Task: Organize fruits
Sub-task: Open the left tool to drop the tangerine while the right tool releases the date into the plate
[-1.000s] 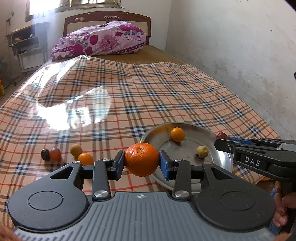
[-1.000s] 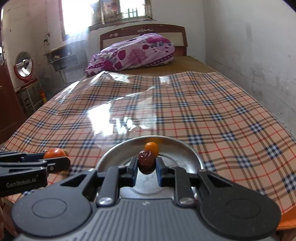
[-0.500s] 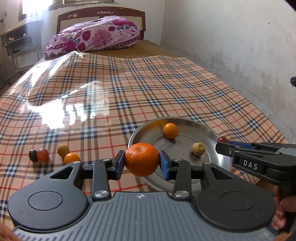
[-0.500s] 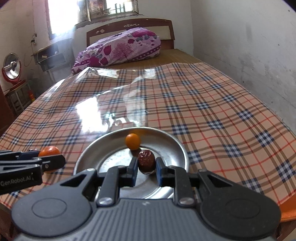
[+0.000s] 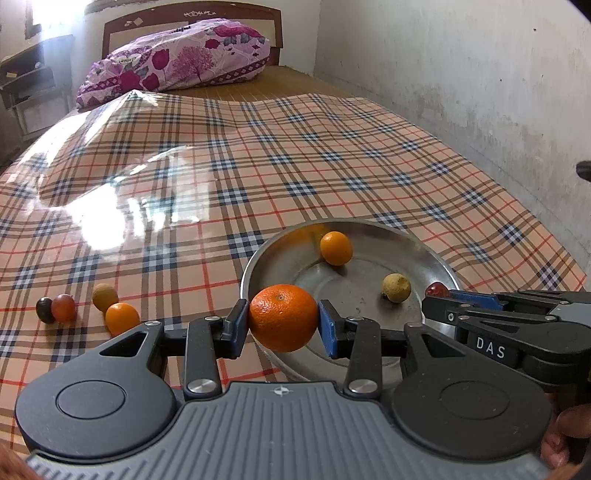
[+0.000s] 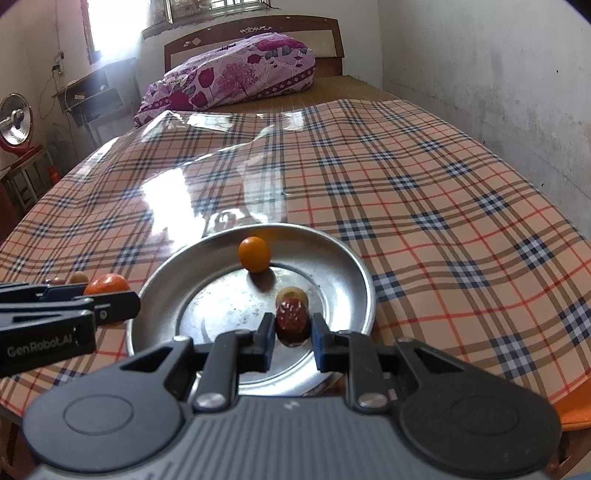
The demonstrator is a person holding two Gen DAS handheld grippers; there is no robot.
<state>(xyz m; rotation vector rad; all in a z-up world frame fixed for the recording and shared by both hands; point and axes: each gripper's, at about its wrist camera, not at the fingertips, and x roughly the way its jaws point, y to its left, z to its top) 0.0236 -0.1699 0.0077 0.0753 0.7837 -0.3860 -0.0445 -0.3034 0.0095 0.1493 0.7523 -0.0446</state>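
**Meanwhile, two fruits are held at a steel dish**

Presently a large orange [image 5: 282, 317], round with a dimpled skin, is clamped between the blue-padded fingers of the left gripper [image 5: 282, 326] and is held at the near rim of a shallow, round metal dish [image 5: 439, 264]. The dish is of dull, scratched steel and is set on a bed covered by a glossy checked cloth [image 5: 258, 162] in peach, navy and red. Inside the dish a small smooth orange fruit [image 5: 335, 248] is seen toward the far side, and a pale yellowish, rough-skinned fruit [image 5: 396, 288] lies nearer the right rim.

A dark red, wrinkled oval fruit [image 6: 292, 323] is seen between the fingers of the right gripper [image 6: 291, 338], low over the dish floor. A narrow gap is visible on each side of it, so the fingers appear slightly apart; whether the fruit is resting on the metal cannot be told.

On the cloth to the left of the dish, four small fruits are grouped closely: a dark one [image 5: 44, 310], a reddish one [image 5: 64, 307] touching it, a tan one [image 5: 105, 297] and a small orange one [image 5: 122, 318]. A purple floral pillow [image 5: 177, 59] is lying against the wooden headboard [image 5: 192, 16].
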